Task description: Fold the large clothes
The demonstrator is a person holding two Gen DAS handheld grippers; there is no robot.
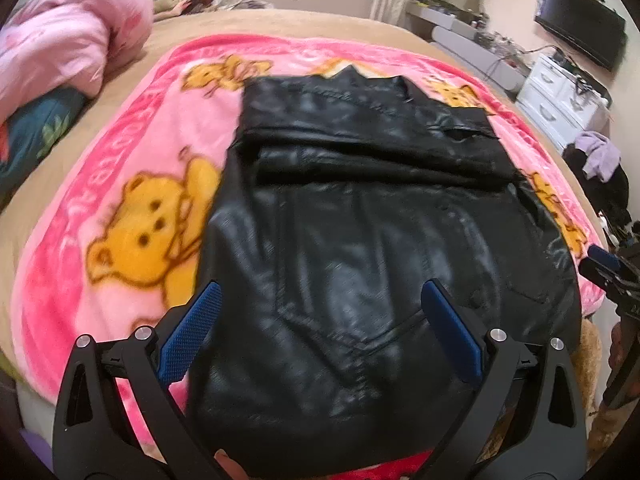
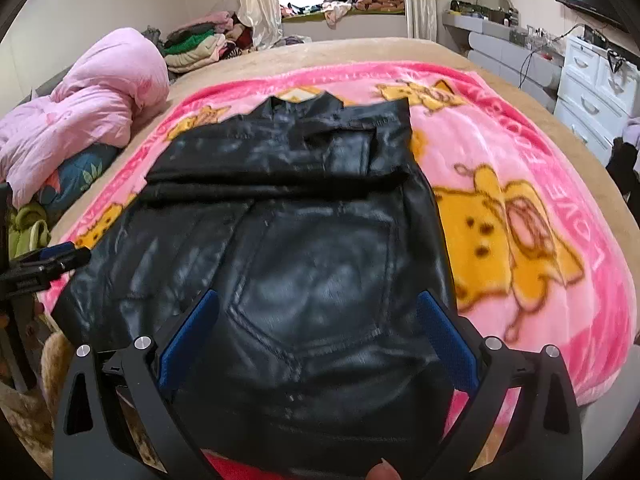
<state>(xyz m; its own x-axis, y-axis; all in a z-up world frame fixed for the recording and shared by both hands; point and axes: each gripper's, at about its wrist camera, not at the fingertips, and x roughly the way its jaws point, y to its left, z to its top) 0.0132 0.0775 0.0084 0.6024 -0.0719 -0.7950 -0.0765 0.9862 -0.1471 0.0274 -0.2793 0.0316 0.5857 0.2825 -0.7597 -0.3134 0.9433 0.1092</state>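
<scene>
A jacket point(image 1: 360, 220) lay spread on a blanket point(image 1: 132, 168) atop the bed point(image 1: 280, 20), its collar toward the far edge. A bundled quilt point(image 1: 72, 28) sat at the bed's left edge. Drawers point(image 1: 560, 96) stood beyond the right edge.

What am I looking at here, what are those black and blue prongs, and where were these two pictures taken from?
No robot: a person carries a hand-held gripper in each hand, each with a camera looking along its two blue-padded fingers. One picture comes from the left hand-held gripper, the other from the right hand-held gripper. Both are open and hold nothing. Below them a black leather jacket, with its sleeves folded across it, lies on a pink bear-print blanket on a bed. A rolled pink quilt sits on the bed's left side.
</scene>
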